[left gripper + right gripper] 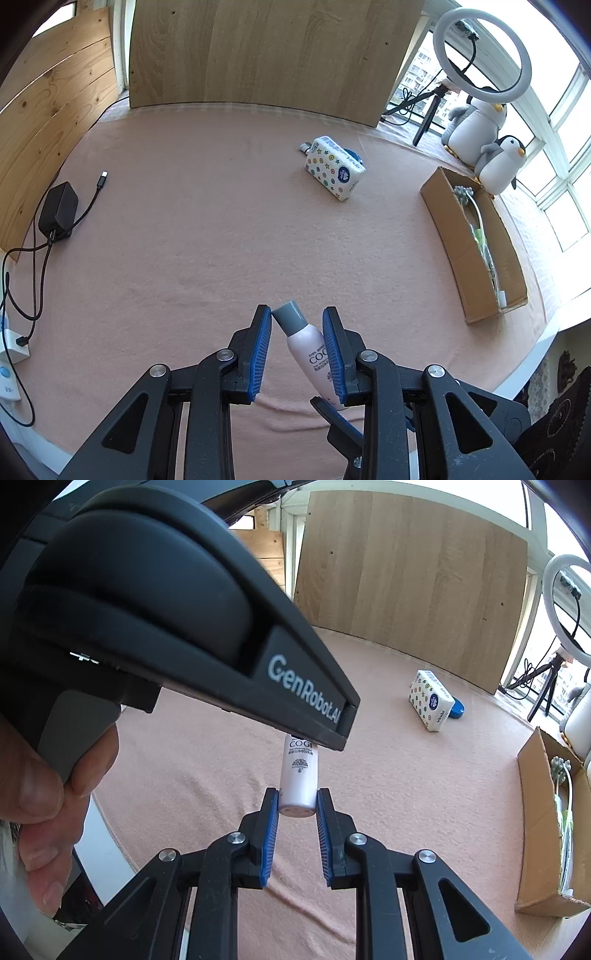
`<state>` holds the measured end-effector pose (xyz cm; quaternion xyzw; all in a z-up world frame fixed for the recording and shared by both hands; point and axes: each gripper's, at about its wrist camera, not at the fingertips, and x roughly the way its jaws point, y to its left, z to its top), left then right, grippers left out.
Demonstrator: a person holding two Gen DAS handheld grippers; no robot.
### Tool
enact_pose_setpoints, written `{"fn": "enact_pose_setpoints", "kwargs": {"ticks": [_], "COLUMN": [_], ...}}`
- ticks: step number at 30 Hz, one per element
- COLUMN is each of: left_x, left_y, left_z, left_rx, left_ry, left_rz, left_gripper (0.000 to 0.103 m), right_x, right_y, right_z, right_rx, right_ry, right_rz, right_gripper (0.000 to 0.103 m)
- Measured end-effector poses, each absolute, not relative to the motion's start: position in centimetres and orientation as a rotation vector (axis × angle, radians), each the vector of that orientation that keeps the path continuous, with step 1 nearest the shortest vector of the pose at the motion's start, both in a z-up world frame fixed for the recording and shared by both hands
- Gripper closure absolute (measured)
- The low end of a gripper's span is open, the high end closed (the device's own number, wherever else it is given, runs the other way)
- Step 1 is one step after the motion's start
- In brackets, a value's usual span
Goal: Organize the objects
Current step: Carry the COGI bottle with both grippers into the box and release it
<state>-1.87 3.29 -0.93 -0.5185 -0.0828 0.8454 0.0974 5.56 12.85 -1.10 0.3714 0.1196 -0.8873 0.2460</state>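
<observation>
Two grippers are on one small pale pink plastic bottle with a grey cap (308, 350), held up over the pink felt-covered table (207, 229). The right gripper (297, 805) is clamped on the bottle's flat base. The left gripper (297, 321) has it slanted between its blue pads (334, 354), cap against one, body against the other, so gripped too. Beyond the bottle sits a star-patterned white tissue pack (334, 168); right of the bottle is a long open cardboard box (476, 243).

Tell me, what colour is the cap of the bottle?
Grey. The cap of the pale pink bottle shows best in the left wrist view.
</observation>
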Motion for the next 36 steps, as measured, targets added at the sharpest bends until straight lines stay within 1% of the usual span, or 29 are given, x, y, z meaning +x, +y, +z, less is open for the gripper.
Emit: {"fn": "enact_pose_setpoints", "kwargs": {"ticks": [5,10,21,23,27,30,36], "left_x": [-2.3,-3.5,-6.7,-7.0,-7.3,-7.3,-7.2], "left_y": [4.5,7.4,19.4,21.8,26.6,30.0,34.3], "left_z": [-0.5,0.4,2.5,2.7,3.1,3.2,2.8], "left_rx": [-1.526,-1.495,-1.391,-1.371,-1.331,-1.307,-1.281], "left_ry": [-0.223,-0.16,0.039,0.069,0.129,0.167,0.22], "left_rz": [2.489,2.454,2.297,2.263,2.197,2.152,2.088], "left_gripper": [0.072,0.072,0.072,0.072,0.072,0.072,0.072], "right_x": [5.3,4.6,1.4,1.9,2.1,2.3,2.6], "right_y": [13.9,15.9,22.2,23.1,26.9,29.7,33.5], "right_z": [-0.8,-0.3,1.5,1.9,0.6,0.7,0.8], "right_rx": [1.013,1.011,1.025,1.03,1.043,1.056,1.08], "right_ry": [0.31,0.287,0.169,0.145,0.104,0.07,0.014], "right_rz": [-2.434,-2.47,-2.678,-2.724,-2.812,-2.875,-2.974], "right_gripper": [0.085,0.085,0.085,0.085,0.085,0.085,0.085]}}
